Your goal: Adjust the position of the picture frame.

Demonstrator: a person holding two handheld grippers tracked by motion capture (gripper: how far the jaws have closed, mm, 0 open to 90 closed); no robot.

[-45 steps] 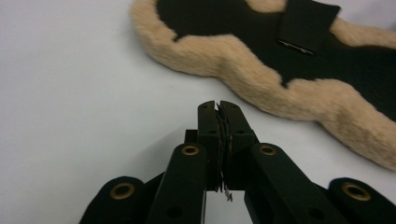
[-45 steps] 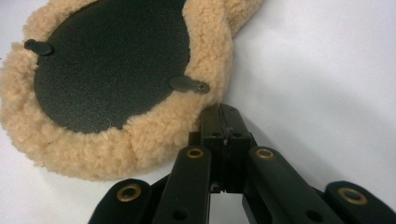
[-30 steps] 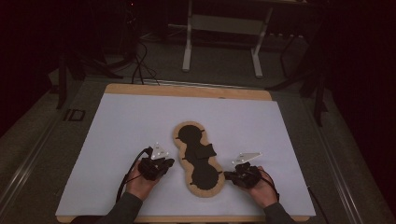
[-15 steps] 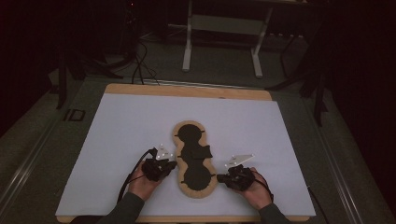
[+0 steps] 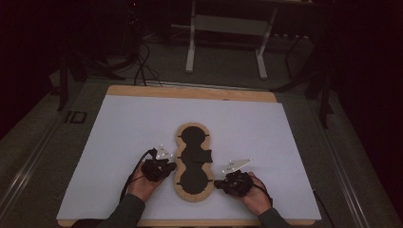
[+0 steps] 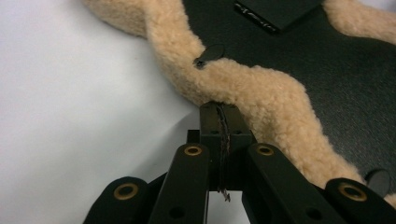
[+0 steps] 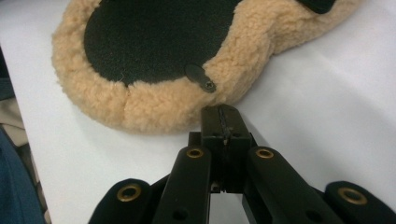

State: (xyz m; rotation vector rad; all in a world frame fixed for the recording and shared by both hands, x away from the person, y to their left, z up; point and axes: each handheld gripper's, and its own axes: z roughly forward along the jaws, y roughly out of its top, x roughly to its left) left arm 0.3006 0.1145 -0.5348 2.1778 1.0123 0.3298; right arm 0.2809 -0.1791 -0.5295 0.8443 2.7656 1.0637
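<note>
pad (image 5: 192,164): lies at the middle of the white sheet (image 5: 119,128), toward its near edge, flat, black face up.
pad axis: runs 12 to 6 in the high view, a peanut outline with a narrow waist between two round lobes.
left gripper (image 5: 167,166): at the pad's 9 o'clock, by the waist; its tip points toward 3 and touches the fleece rim (image 6: 243,88). Jaws pressed together, nothing between them.
right gripper (image 5: 219,183): at the pad's 4 o'clock, by the near lobe; its tip points toward 9 and stands just beside the rim, perhaps brushing it. Jaws likewise pressed together, empty.
nearer hand: both sit close; the left is hard against the rim, so I judge it marginally nearer.
coming move: it likely turns on each tip meeting the rim from opposite sides; the jaws would need to part first to pinch it.
pad look: tan curly fleece border around a black grained centre, small black tabs (image 7: 200,77) on the rim, a black strap (image 5: 196,156) across the waist.
</note>
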